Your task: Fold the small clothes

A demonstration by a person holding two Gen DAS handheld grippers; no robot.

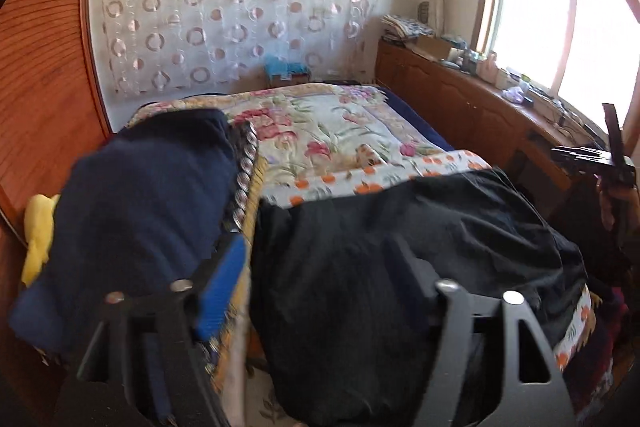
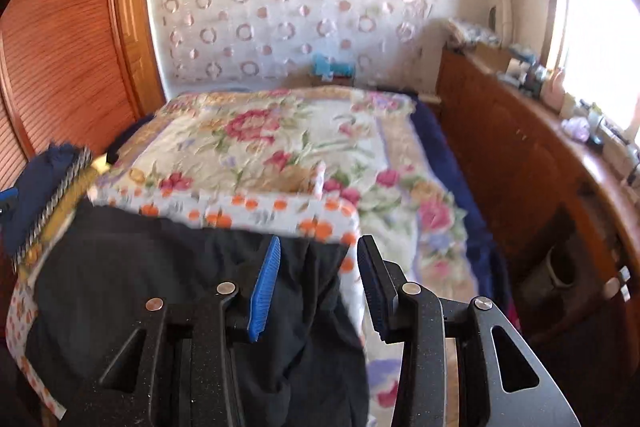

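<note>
black garment (image 2: 168, 267) on bed (image 2: 280, 147)

One black garment (image 1: 400, 267), one navy garment (image 1: 140, 195), two grippers (image 1: 316, 291) (image 2: 316, 287)

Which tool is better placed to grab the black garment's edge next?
Right, probably. The right tool is open with the black garment's right edge between its fingers. The left tool, also open, hovers over the garment's middle, beside the navy garment.
</note>
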